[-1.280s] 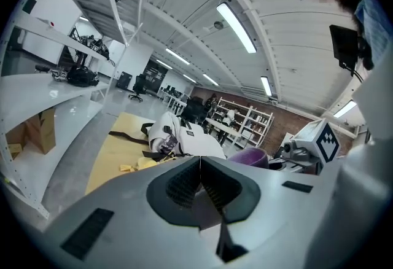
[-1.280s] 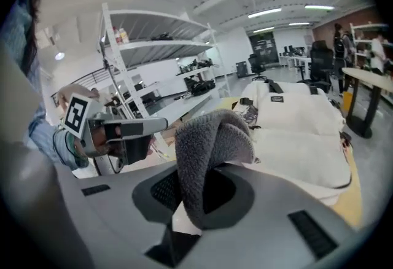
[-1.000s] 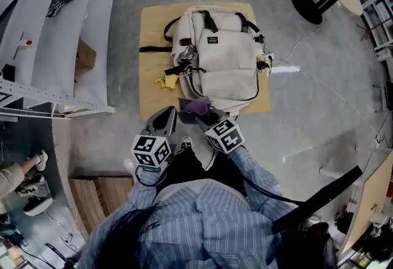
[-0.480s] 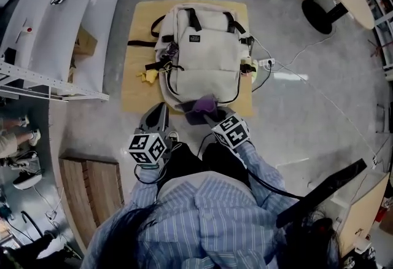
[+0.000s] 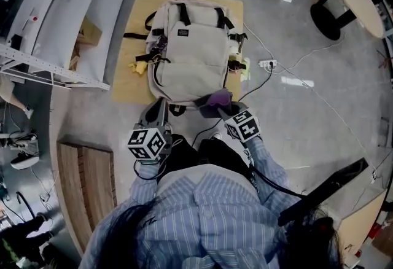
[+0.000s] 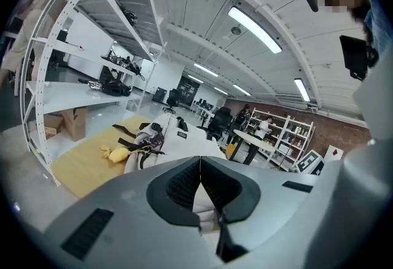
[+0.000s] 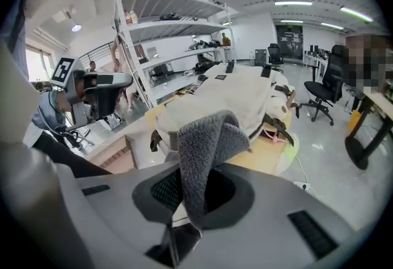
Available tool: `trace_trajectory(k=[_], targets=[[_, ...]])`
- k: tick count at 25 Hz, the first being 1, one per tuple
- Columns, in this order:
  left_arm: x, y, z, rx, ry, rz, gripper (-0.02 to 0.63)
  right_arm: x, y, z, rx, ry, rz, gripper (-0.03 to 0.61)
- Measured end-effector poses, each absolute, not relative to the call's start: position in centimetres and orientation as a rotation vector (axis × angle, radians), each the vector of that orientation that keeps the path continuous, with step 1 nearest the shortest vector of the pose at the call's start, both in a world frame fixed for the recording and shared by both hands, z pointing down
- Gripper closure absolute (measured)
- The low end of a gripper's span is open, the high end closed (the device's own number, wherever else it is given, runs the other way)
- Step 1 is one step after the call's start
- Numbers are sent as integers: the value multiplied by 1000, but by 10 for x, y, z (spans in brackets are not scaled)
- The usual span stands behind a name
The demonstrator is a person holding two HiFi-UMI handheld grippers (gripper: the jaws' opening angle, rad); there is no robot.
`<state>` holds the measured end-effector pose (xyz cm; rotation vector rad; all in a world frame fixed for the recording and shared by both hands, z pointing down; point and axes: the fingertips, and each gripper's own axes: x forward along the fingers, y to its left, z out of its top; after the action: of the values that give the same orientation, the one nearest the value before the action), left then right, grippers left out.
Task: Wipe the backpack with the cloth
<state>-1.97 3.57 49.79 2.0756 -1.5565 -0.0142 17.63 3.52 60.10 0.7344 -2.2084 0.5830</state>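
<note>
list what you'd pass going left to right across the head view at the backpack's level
shelf rack → cardboard box → yellow object → backpack → power strip

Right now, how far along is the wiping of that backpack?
Done: the cloth is clamped in the right gripper. In hand: it sits at the backpack's near edge; contact can't be told. Left: wiping the whole backpack, it seems. The left gripper is shut, empty.
</note>
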Motion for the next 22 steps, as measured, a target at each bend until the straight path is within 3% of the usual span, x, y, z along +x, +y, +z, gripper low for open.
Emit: trace_trajectory(k=[10, 22], targets=[[38, 46, 502, 2143, -1488, 90, 609, 225, 21, 607, 692, -2203, 511, 529], [29, -6, 502, 2211, -1401, 97, 609, 224, -22, 616, 548, -2149, 282, 529]])
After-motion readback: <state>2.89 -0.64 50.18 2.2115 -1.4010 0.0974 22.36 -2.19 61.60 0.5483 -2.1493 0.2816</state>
